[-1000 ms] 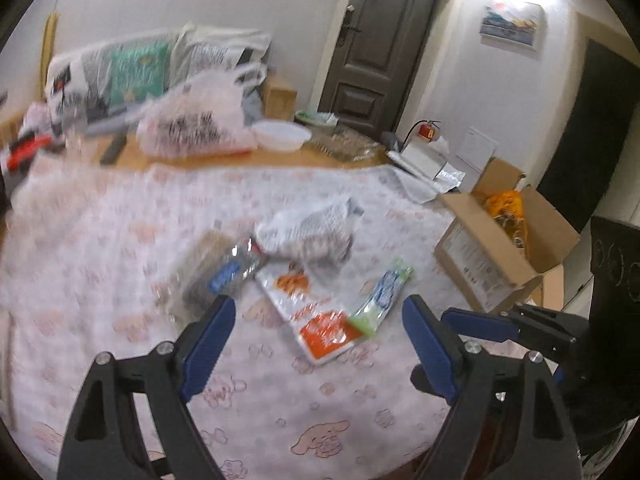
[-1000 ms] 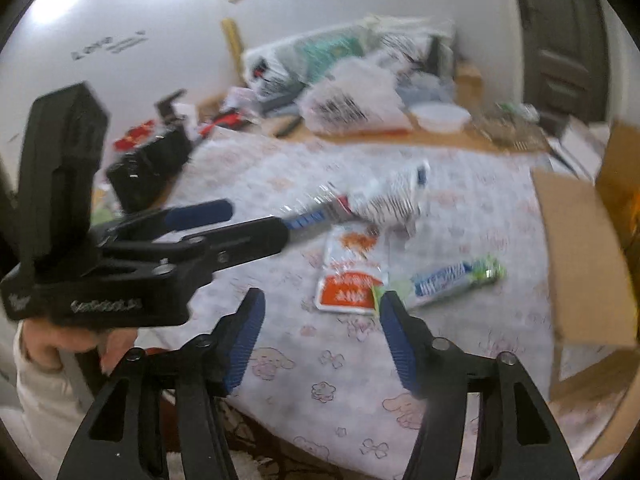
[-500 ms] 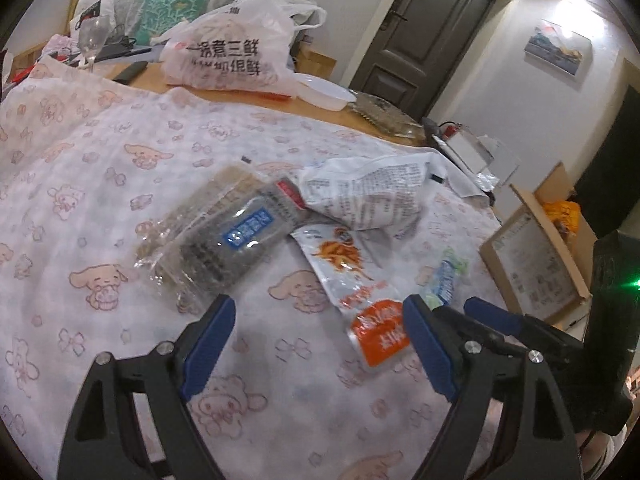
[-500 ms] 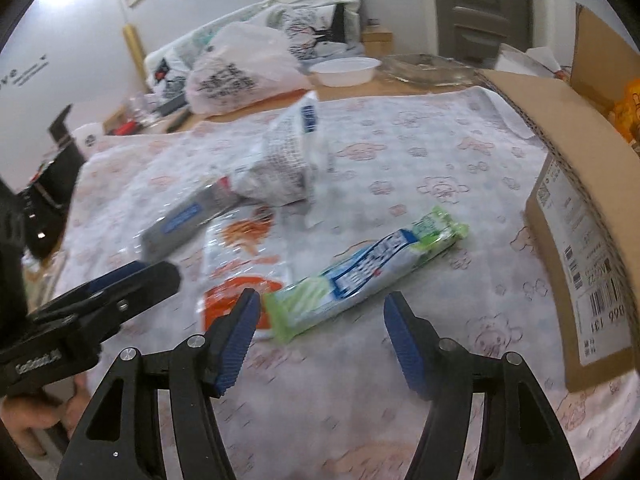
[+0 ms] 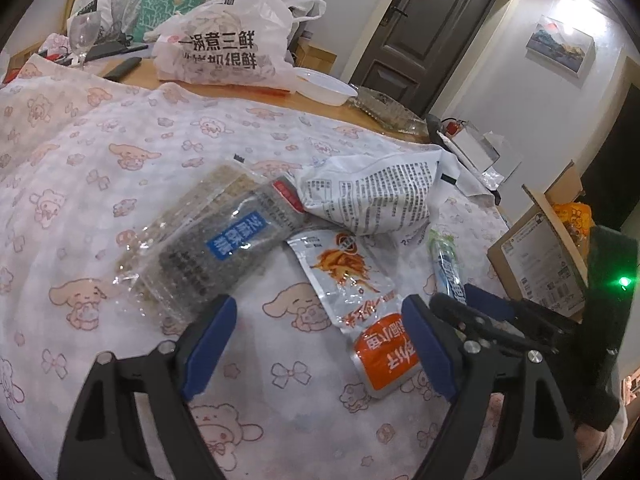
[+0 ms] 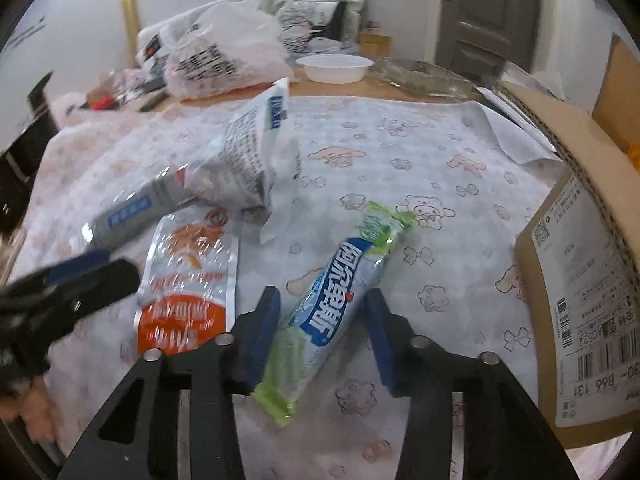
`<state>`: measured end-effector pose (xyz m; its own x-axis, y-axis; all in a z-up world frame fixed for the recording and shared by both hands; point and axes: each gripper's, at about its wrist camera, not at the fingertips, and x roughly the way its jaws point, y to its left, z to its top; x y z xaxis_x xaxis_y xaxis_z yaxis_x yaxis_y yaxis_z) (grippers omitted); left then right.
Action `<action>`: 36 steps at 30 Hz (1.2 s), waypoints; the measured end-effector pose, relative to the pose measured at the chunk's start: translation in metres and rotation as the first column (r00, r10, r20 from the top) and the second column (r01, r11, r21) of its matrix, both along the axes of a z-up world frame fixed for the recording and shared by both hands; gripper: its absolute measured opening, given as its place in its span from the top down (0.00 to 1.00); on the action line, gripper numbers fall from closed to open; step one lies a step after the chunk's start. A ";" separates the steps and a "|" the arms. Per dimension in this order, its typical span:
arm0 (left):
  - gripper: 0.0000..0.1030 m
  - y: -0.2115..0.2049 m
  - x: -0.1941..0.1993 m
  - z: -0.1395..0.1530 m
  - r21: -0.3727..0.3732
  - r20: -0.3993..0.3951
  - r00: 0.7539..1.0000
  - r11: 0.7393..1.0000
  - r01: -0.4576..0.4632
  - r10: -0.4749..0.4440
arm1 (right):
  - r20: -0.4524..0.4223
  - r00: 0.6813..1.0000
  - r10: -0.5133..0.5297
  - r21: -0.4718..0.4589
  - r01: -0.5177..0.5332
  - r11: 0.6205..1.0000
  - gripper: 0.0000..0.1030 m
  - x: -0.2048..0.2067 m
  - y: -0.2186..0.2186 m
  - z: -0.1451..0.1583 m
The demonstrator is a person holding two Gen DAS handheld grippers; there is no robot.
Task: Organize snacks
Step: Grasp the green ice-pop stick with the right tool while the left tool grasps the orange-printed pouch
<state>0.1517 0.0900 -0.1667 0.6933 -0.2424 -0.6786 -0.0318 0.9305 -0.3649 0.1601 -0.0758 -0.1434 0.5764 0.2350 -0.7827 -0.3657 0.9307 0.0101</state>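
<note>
Several snacks lie on a pink cartoon-print cloth (image 5: 100, 168). A long green and blue packet (image 6: 340, 284) lies between the open fingers of my right gripper (image 6: 324, 316), not clamped; it also shows in the left wrist view (image 5: 446, 260). An orange and silver pouch (image 5: 360, 308) lies in front of my open, empty left gripper (image 5: 320, 344); it shows in the right view (image 6: 188, 280) too. A clear grey packet with a blue label (image 5: 216, 248) and a crumpled white bag (image 5: 376, 196) lie further back.
An open cardboard box (image 6: 580, 248) stands at the right, holding something orange (image 5: 574, 216). At the table's far side are a printed plastic bag (image 5: 224, 48), a white bowl (image 6: 336, 66), a wine glass (image 5: 82, 32) and a glass dish (image 6: 424, 74).
Both grippers have moved down and closer to the snacks. The right gripper now straddles the green and blue packet. The left gripper has neared the orange pouch.
</note>
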 end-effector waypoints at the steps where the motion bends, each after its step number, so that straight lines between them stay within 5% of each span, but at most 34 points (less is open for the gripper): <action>1: 0.22 -0.002 0.001 0.000 0.008 -0.002 1.000 1.000 0.001 -0.001 | 0.001 1.000 0.016 -0.009 -0.016 1.000 0.70 -0.003 -0.002 0.001; 10: 0.25 -0.044 0.016 0.000 0.142 -0.041 0.999 0.989 0.025 -0.020 | 0.052 0.997 0.065 -0.073 -0.061 0.995 0.74 -0.027 -0.020 0.001; 19: 0.22 -0.089 0.038 -0.006 0.360 -0.087 0.994 0.932 -0.030 0.065 | 0.103 0.988 0.119 -0.115 -0.107 0.988 0.74 -0.043 -0.022 -0.001; 28: 0.31 -0.091 0.026 -0.005 0.367 -0.083 0.996 0.930 -0.011 0.045 | 0.092 0.988 0.122 -0.070 -0.116 0.991 0.74 -0.047 -0.031 -0.001; 36: 0.33 -0.096 -0.020 -0.003 0.325 -0.089 0.989 0.935 0.140 -0.117 | 0.049 0.979 0.199 -0.008 -0.199 0.980 0.74 -0.066 -0.045 0.001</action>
<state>0.1316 -0.0063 -0.1695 0.6210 -0.0808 -0.7796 0.0820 0.9959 -0.0379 0.0941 -0.1207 -0.1427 0.5558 0.3464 -0.7557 -0.5439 0.8390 -0.0154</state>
